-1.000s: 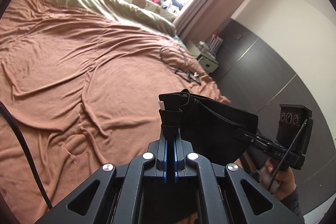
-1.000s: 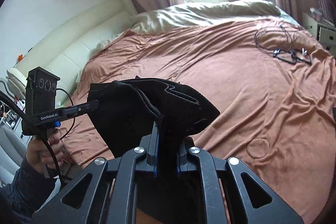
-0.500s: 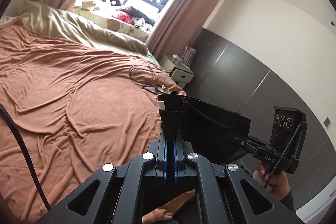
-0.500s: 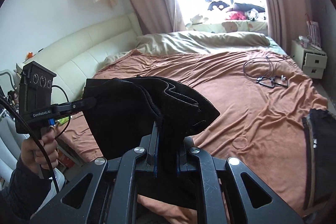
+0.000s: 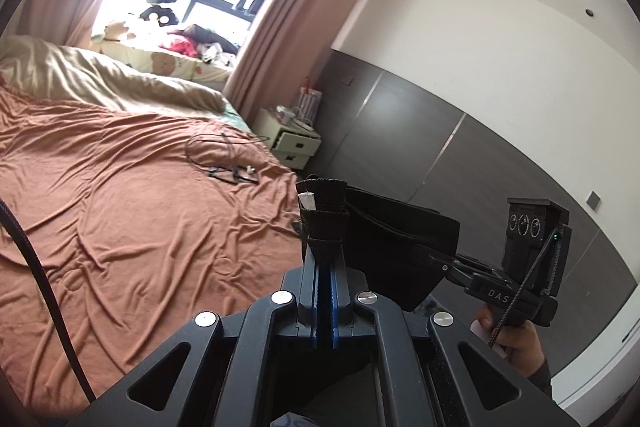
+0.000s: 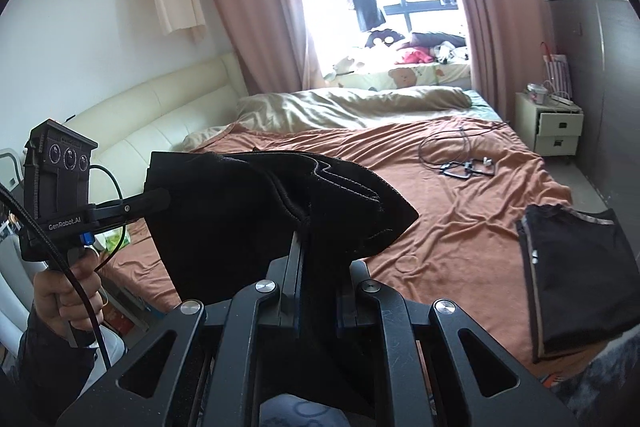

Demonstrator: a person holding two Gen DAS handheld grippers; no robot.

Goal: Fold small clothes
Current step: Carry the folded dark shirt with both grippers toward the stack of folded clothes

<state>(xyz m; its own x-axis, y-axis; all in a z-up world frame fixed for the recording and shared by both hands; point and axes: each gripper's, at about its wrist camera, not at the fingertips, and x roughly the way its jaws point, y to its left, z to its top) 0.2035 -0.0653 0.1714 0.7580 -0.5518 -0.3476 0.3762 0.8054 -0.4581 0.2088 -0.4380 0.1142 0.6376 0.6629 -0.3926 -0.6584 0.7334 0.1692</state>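
A small black garment [image 5: 384, 239] hangs in the air between both grippers, above the near edge of the bed. My left gripper [image 5: 325, 227] is shut on its ribbed band, which folds over the fingertips. My right gripper [image 6: 304, 227] is shut on the other edge of the black garment [image 6: 240, 211]. Each gripper shows in the other's view: the right one [image 5: 436, 261] at the garment's right end, the left one [image 6: 160, 199] at its left end. The garment sags between them.
The bed has a rust-brown sheet [image 5: 132, 219] and a beige duvet [image 6: 344, 107] at the far end. A folded black garment [image 6: 580, 275] lies at the bed's near right corner. Cables and glasses [image 6: 464, 159] lie on the sheet. A white nightstand [image 6: 556, 127] stands at the right.
Both grippers have risen and tilted upward with the black garment held between them; the bed now sits lower and farther in both views. Both grips are unchanged.
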